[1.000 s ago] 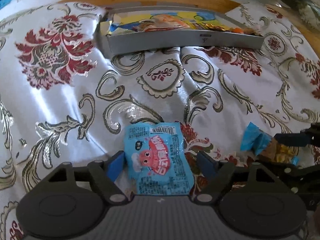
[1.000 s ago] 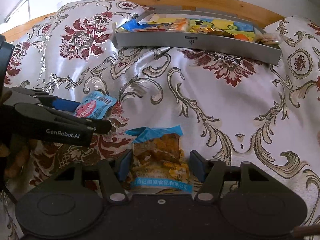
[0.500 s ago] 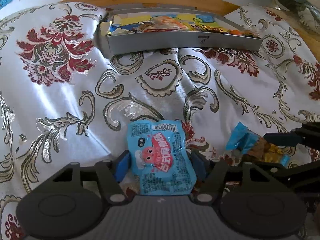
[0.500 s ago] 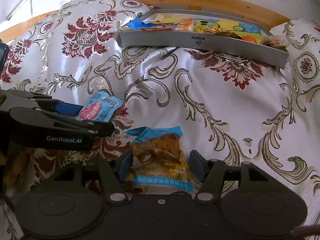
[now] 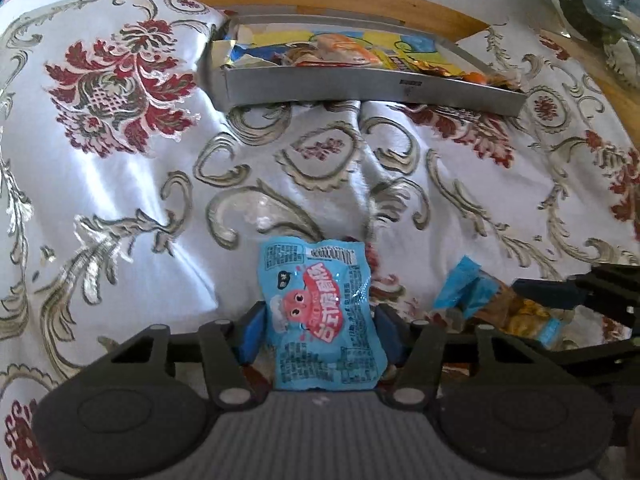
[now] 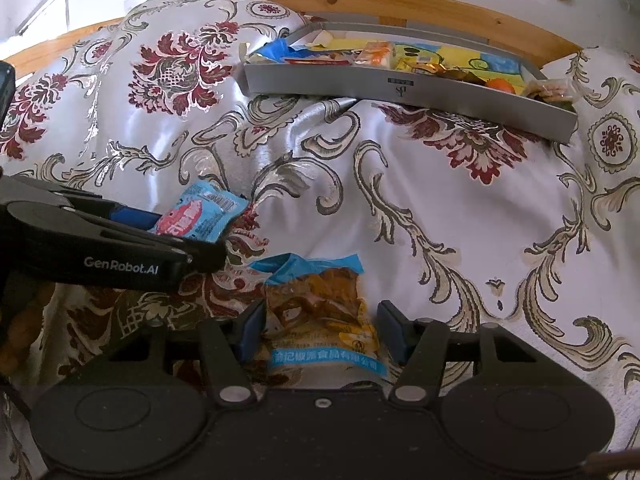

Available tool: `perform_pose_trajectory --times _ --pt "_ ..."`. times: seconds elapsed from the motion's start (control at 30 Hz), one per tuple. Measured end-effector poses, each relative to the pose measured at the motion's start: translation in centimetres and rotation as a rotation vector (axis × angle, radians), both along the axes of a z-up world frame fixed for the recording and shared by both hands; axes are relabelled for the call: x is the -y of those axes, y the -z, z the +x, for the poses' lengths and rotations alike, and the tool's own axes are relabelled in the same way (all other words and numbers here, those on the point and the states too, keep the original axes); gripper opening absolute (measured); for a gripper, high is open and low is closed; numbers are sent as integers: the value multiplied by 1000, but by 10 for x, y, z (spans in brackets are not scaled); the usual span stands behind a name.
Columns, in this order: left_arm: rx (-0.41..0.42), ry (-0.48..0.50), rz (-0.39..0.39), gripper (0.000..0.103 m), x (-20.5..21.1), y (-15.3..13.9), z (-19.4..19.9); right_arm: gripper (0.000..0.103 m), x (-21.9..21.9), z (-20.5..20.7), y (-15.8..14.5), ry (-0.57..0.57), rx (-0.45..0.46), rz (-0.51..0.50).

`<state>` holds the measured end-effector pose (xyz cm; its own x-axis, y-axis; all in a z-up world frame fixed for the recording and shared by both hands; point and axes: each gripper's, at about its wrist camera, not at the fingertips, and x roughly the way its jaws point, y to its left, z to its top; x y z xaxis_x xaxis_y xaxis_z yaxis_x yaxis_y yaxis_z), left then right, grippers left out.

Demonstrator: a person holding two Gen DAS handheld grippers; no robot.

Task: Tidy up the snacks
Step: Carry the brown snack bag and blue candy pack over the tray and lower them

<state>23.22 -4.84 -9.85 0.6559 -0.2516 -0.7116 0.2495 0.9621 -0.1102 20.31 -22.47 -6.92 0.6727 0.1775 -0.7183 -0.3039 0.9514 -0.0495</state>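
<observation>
Snacks, two loose packets on a floral tablecloth (image 5: 132,208), listed left to right.

Item 1: light-blue packet (image 5: 320,316) with a pink cartoon figure, lying toward the near edge of the cloth. The left gripper (image 5: 318,330) has its blue pads at both sides of the packet, apparently pinching it; the right wrist view shows the same packet (image 6: 202,216) held at its fingertips.

Item 2: brown-and-blue packet (image 6: 322,312) of amber-coloured pieces, just right of item 1, also near the front edge. The right gripper (image 6: 320,330) straddles it; the left pad touches the wrapper, the right pad stands slightly apart, so the jaws read as not yet closed.

Item 3: grey tray (image 6: 400,88), destination, at the far edge of the cloth against the wooden rail (image 6: 440,8), already holding assorted wrappers.

Step in hand, as judged: pick-up of both packets. Next move calls for the right jaws to close fully on item 2, then both packets to be lifted clear of the cloth folds and carried to the far edge, to be dropped inside the tray wall.
</observation>
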Motion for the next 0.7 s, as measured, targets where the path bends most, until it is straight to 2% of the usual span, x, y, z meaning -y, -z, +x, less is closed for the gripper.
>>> perform_pose_trajectory --times 0.23,0.7 --pt "-15 36 -26 58 10 -5 -15 59 -1 -9 -3 3 16 -6" --pt "-1 4 -55 58 7 -12 -23 56 10 -22 -11 16 66 7"
